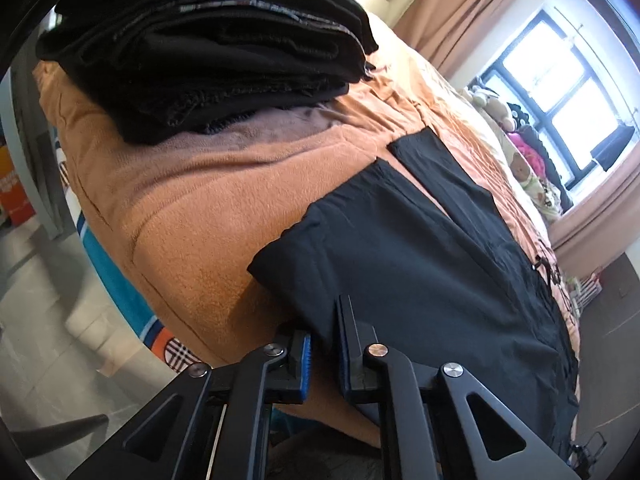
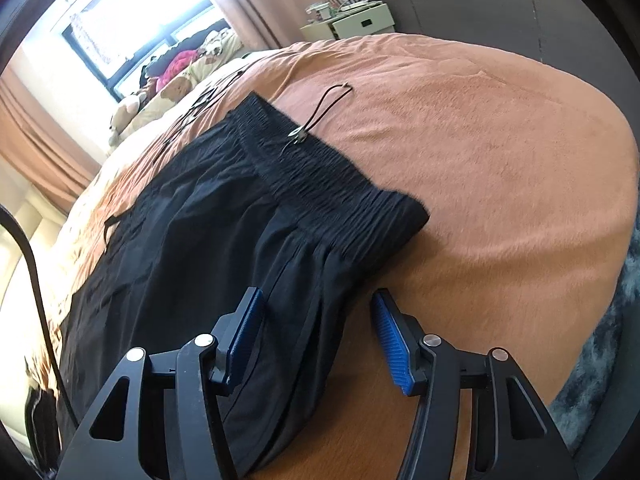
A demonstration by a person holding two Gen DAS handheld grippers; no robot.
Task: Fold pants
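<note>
Black pants (image 1: 420,260) lie flat on the orange blanket (image 1: 180,200) of a bed, both legs stretching away toward the window. My left gripper (image 1: 323,332) is shut on the near edge of one leg, with black cloth pinched between its blue pads. In the right wrist view the pants (image 2: 192,220) show their gathered elastic waistband (image 2: 332,176) and a drawstring loop (image 2: 324,108). My right gripper (image 2: 318,300) stands open over the near side seam below the waistband. Its left finger sits above the cloth and its right finger above bare blanket (image 2: 500,160).
A pile of folded dark clothes (image 1: 208,60) sits on the bed's far left corner. Stuffed toys (image 1: 520,168) line the window side. A white nightstand (image 2: 352,20) stands beyond the bed. The bed's edge and the floor (image 1: 48,320) lie just left of my left gripper.
</note>
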